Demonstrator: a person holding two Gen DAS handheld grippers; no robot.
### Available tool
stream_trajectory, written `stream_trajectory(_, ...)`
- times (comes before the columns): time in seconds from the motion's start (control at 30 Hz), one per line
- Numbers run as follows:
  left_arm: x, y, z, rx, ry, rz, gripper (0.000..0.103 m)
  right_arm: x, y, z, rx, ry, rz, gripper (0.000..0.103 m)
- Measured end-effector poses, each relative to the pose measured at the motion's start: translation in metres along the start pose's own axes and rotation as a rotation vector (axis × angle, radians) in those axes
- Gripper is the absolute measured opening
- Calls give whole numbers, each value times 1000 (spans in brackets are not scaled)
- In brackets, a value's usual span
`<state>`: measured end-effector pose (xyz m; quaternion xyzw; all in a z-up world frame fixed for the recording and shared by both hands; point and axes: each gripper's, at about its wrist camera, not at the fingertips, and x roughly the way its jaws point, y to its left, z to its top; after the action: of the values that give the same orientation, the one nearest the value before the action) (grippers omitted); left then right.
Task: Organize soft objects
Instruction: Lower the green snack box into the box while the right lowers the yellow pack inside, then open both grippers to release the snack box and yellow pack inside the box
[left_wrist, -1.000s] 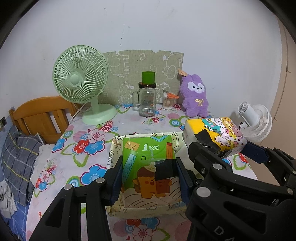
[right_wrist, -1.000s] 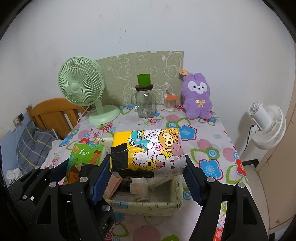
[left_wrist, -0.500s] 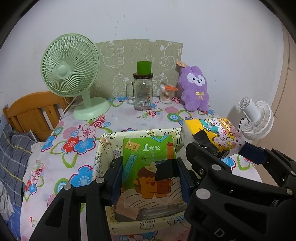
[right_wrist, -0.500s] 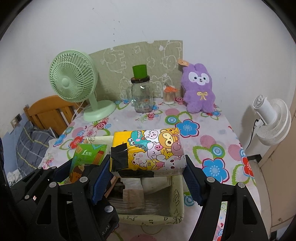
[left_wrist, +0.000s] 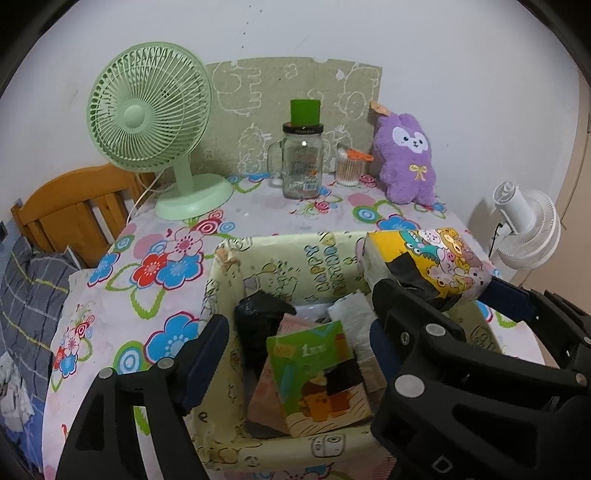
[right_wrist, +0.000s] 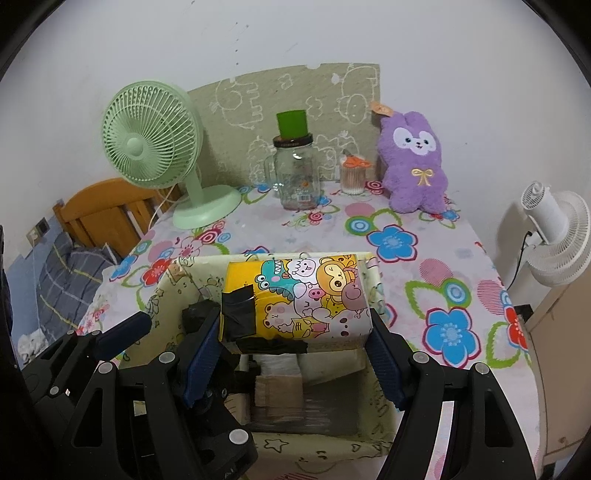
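We see a pale-yellow fabric storage bin (left_wrist: 280, 258) on the flowered tablecloth (left_wrist: 155, 266), printed with cartoon doodles and open at the top. Inside it lie a green tissue pack (left_wrist: 317, 373), a black crumpled bag (left_wrist: 258, 314), a white folded pack (left_wrist: 351, 314) and a pinkish pack (left_wrist: 266, 398) beneath the green one. The green tissue pack rests tilted on the pile, its long axis running from the near wall of the bin toward the far wall, printed face up.

Our left gripper (left_wrist: 295, 350) hangs over the bin with its jaws opening; the green pack lies between and below them, free of the pads. Our right gripper (right_wrist: 295, 332) clamps the cartoon-print tissue pack (right_wrist: 299, 299) by its two ends, above the bin's opening. That pack's long axis runs across, from finger to finger, with black tape (right_wrist: 240, 310) on its left end.
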<state>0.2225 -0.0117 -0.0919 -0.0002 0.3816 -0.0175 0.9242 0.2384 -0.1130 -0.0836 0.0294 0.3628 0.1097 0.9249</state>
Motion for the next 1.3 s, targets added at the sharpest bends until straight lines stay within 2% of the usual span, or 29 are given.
stream_trajectory(0.13,4,5,1,-13,8,7,82,6,4,2,-15,0,15,76)
stream_trajectory(0.3,7,6,2,-6,22,-20,85,16,6,5,-33,7,61,76)
stream_trajectory(0.57,10,6,3,-9,21,-7,86,30,8,7,-26,33,102,77)
stream_trajectory(0.73,11,5,3,-4,22,-5,87,31,8,7,-30,37,80,89)
stream_trajectory(1.3,-10,-14,-5,24,-6,-23,96,0,-6,-4,-6,19,0,91)
